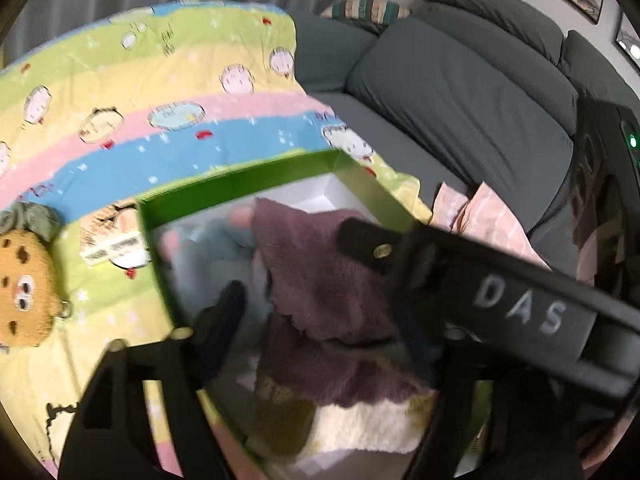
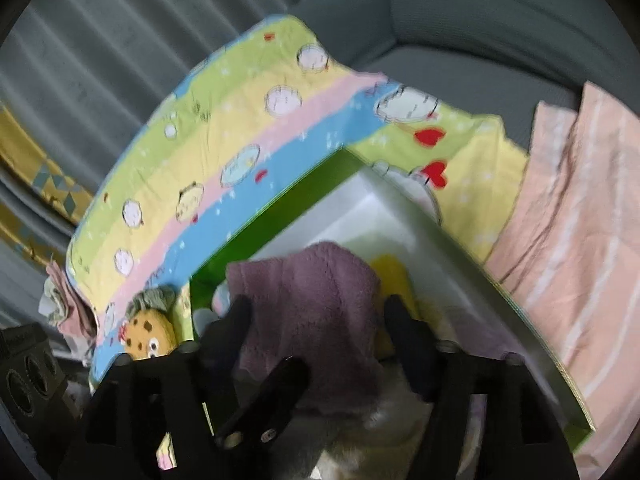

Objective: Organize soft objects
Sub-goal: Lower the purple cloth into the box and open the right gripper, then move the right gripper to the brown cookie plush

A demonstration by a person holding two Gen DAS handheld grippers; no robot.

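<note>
While both my left gripper (image 1: 316, 268) and right gripper (image 2: 320, 316) stand released around the purple cloth (image 2: 316, 304), it lies in the green box (image 1: 356, 172); I should withdraw straight up, snagging nothing.

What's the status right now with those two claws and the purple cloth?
Both grippers, left and right, open. Purple cloth lies loose in green box atop other soft items. Plush toy outside box.

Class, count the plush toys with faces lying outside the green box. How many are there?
1. The orange plush toy lies on the striped blanket, left of the green box. Others may be hidden inside the box or off-frame.
</note>
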